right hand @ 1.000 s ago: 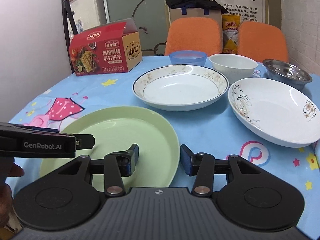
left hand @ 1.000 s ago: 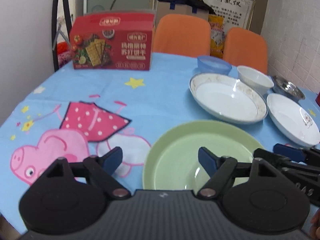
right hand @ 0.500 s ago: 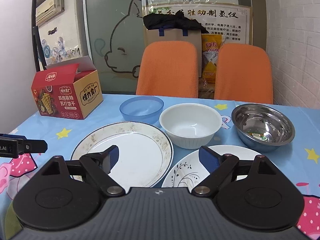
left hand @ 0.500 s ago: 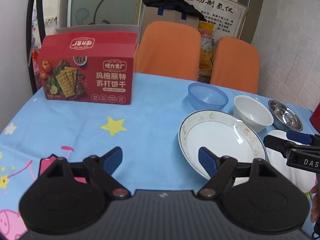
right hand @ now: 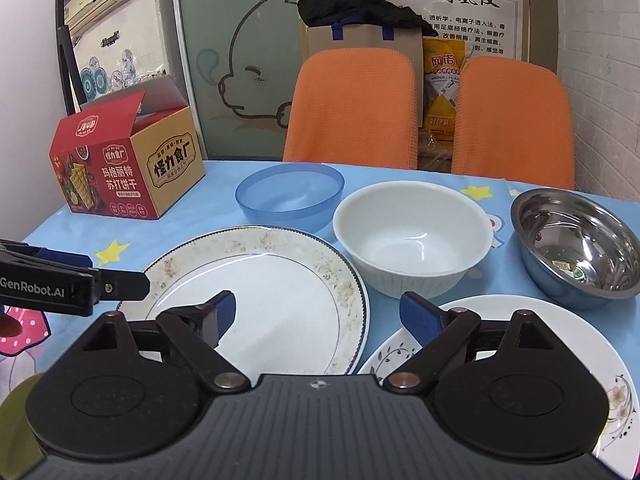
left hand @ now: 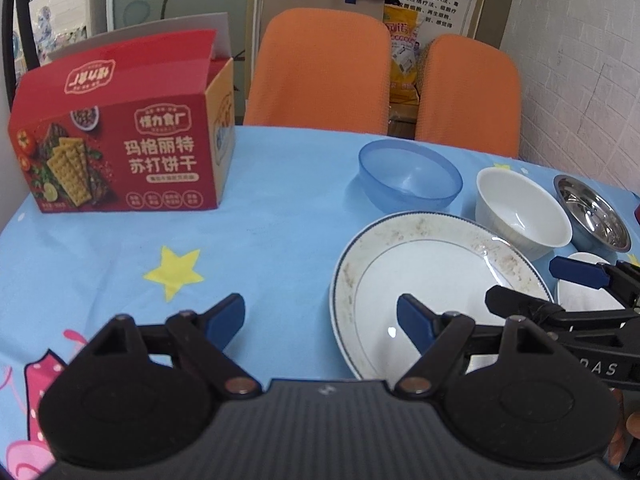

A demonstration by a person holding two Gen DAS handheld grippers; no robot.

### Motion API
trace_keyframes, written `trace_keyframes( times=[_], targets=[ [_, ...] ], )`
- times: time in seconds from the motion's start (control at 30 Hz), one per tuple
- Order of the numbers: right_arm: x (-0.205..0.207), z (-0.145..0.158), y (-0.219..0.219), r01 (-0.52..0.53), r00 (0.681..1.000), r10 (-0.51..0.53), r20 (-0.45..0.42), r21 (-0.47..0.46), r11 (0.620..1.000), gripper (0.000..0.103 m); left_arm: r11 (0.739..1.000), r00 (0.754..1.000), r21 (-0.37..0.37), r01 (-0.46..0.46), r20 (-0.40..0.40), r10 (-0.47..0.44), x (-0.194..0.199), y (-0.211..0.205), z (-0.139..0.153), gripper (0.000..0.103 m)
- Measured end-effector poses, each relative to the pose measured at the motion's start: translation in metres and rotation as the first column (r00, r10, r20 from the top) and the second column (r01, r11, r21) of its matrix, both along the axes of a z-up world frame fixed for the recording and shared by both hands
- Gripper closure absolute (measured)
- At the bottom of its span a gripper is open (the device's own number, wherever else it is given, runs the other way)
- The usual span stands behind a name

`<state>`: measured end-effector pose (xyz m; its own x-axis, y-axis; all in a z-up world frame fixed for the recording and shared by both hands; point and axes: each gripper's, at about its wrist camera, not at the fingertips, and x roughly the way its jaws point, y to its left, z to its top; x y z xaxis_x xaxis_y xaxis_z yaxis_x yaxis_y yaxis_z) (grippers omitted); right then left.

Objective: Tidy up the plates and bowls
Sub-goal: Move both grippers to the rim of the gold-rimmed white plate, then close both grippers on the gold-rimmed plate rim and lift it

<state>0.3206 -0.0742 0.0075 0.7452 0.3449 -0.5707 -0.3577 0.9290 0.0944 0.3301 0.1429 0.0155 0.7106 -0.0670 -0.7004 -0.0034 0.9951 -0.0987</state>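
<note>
A white plate with a speckled rim (left hand: 432, 276) (right hand: 260, 280) lies mid-table. Behind it stand a blue plastic bowl (left hand: 410, 176) (right hand: 290, 196), a white bowl (left hand: 520, 216) (right hand: 412, 244) and a steel bowl (left hand: 592, 212) (right hand: 580, 244). A floral plate (right hand: 560, 320) (left hand: 580, 300) lies to the right. My left gripper (left hand: 320, 318) (right hand: 104, 272) is open and empty, its right finger over the rimmed plate's left part. My right gripper (right hand: 320, 314) (left hand: 536, 286) is wide open and empty, straddling the gap between the two plates.
A red cracker box (left hand: 120, 152) (right hand: 124, 168) stands at the back left on the blue cartoon tablecloth (left hand: 260, 220). Two orange chairs (right hand: 352, 108) stand behind the table. A green plate's edge (right hand: 12, 412) shows at the lower left.
Both grippers have moved forward from over the green plate to the rimmed white plate. The right gripper's jaws have spread wider; the left's are unchanged.
</note>
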Motion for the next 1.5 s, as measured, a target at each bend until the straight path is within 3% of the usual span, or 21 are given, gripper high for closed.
trace_keyframes(
  times=[0.2,0.33,0.57,0.73,1.03,1.2,1.27,1.4,1.5],
  targets=[
    [0.008,-0.009,0.014,-0.054,0.998,0.053,-0.034,-0.034,0.998,0.0,1.0,1.0,-0.001,0.0,-0.001,0.0,0.004,0.003,-0.003,0.024],
    [0.005,-0.012,0.026,-0.037,0.999,0.035,-0.019,-0.089,0.995,0.0,1.0,1.0,-0.004,-0.01,-0.01,0.01,0.006,0.008,-0.006,0.024],
    [0.004,-0.011,0.037,-0.085,0.996,0.083,-0.019,-0.065,0.994,0.0,1.0,0.999,-0.014,-0.024,-0.024,0.023,0.006,0.014,-0.009,0.024],
    [0.005,-0.016,0.028,-0.054,0.997,0.053,-0.048,-0.029,0.998,0.0,1.0,0.999,-0.023,0.0,-0.04,-0.001,0.013,0.01,-0.015,0.024],
    [-0.003,-0.026,0.041,-0.078,0.997,0.078,-0.001,-0.114,0.99,0.0,0.999,0.997,0.008,0.048,-0.059,-0.047,0.021,0.001,-0.026,0.024],
    [-0.004,-0.028,0.04,-0.073,0.997,0.074,0.009,-0.105,0.992,0.0,0.998,0.998,0.009,0.056,-0.042,-0.055,0.018,-0.002,-0.026,0.029],
    [-0.004,-0.028,0.04,-0.068,0.997,0.07,0.014,-0.105,0.992,0.0,0.997,0.996,0.001,0.083,-0.026,-0.083,0.016,-0.007,-0.024,0.048],
    [-0.006,-0.025,0.038,-0.026,0.998,0.032,0.053,-0.112,0.993,0.0,0.999,0.998,0.011,0.045,-0.034,-0.045,0.017,-0.014,-0.023,0.05],
    [-0.006,-0.024,0.037,-0.009,0.999,0.015,0.052,-0.104,0.995,0.0,0.999,0.998,-0.011,0.038,-0.042,-0.038,0.016,-0.013,-0.018,0.06]
  ],
)
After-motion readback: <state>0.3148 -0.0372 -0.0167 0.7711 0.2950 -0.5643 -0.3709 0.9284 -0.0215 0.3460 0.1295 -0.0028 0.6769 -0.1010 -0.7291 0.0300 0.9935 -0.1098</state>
